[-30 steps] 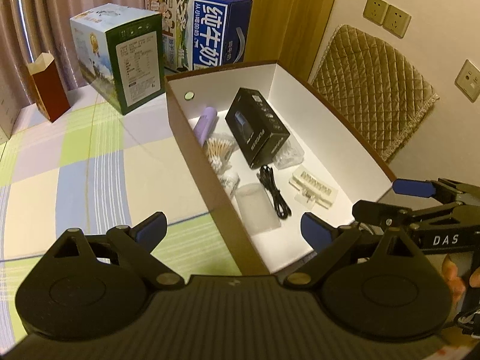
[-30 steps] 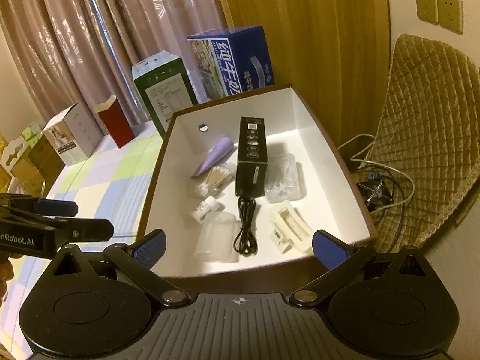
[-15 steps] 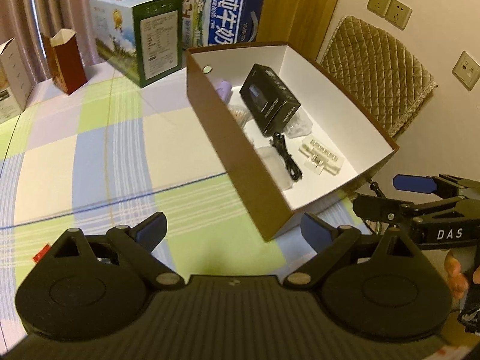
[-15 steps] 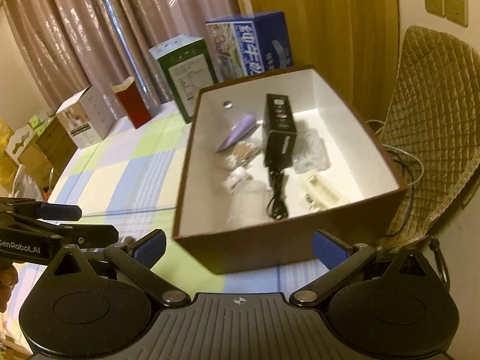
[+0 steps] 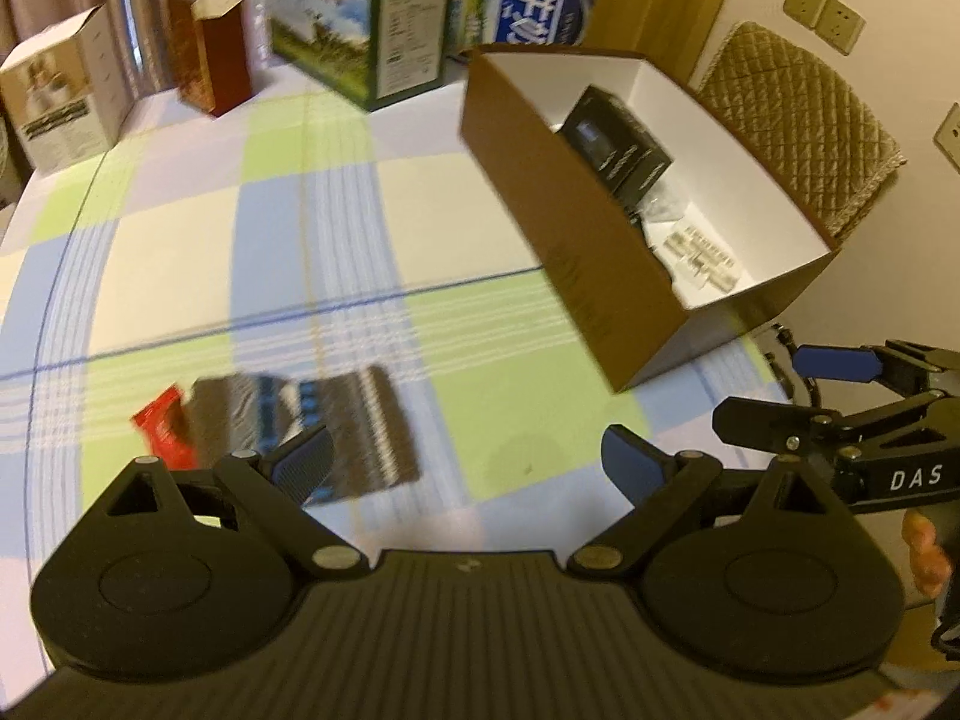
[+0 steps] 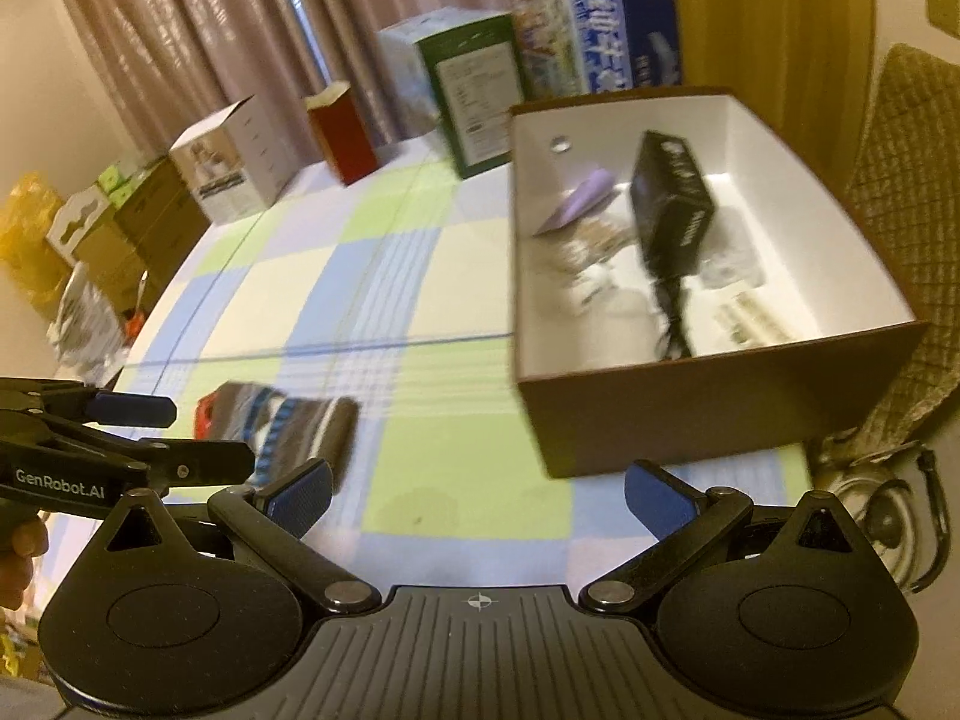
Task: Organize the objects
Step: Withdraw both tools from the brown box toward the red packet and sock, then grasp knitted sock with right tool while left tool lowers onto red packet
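Striped packet [image 5: 300,438]: flat on the counter [image 5: 210,252], well apart from the brown box [image 5: 600,276] on the side away from the chair; a red end is seen at its outer edge; blurred, type cannot be told.
Long axis: judged crosswise to both tongs, pointing roughly toward the brown box.
Left tongs [image 5: 468,462]: wide open, nothing held; one finger overlaps the packet in view, contact cannot be told.
Right tongs [image 6: 477,495]: wide open, nothing held; placed between packet and brown box.
Nearer: left tongs, judged.
Brown box contents: black carton [image 6: 672,204], purple tube [image 6: 579,204], cable, small white bits.
Behind brown box: green carton [image 6: 474,90], blue carton [image 6: 600,39].
Obstruction: none seen between packet and brown box; near wall must be cleared.
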Demonstrator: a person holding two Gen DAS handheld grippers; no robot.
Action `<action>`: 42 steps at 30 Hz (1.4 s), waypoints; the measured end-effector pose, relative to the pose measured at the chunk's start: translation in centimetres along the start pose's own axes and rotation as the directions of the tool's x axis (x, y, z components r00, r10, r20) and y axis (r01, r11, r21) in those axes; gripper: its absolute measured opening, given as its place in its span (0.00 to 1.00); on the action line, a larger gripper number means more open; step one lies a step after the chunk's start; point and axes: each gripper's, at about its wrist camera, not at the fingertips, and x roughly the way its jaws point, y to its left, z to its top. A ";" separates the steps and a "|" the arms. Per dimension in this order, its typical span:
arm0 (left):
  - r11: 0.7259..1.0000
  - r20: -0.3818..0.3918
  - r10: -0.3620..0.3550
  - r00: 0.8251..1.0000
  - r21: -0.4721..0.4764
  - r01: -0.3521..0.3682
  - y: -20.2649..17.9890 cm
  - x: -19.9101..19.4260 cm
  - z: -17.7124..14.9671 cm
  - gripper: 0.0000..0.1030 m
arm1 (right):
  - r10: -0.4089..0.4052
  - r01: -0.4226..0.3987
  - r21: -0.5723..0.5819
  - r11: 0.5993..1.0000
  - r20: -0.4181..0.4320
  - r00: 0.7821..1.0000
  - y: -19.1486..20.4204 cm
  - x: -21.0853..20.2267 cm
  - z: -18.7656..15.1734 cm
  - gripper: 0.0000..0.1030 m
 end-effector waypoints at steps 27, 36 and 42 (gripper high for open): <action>0.980 -0.048 0.134 0.990 -0.144 -0.140 11.1 -1.8 -5.5 0.91 | 0.085 -0.101 -0.156 0.983 -0.104 0.991 10.0 8.2 -1.6 0.98; 0.970 -0.074 0.156 0.985 -0.175 -0.167 13.6 -0.6 -6.3 0.91 | 0.081 -0.109 -0.274 0.956 -0.114 0.990 12.5 12.0 -2.0 0.98; 0.959 -0.090 0.191 0.978 -0.197 -0.205 15.5 0.3 -7.0 0.91 | 0.081 -0.119 -0.376 0.919 -0.114 0.990 14.0 15.1 -2.3 0.98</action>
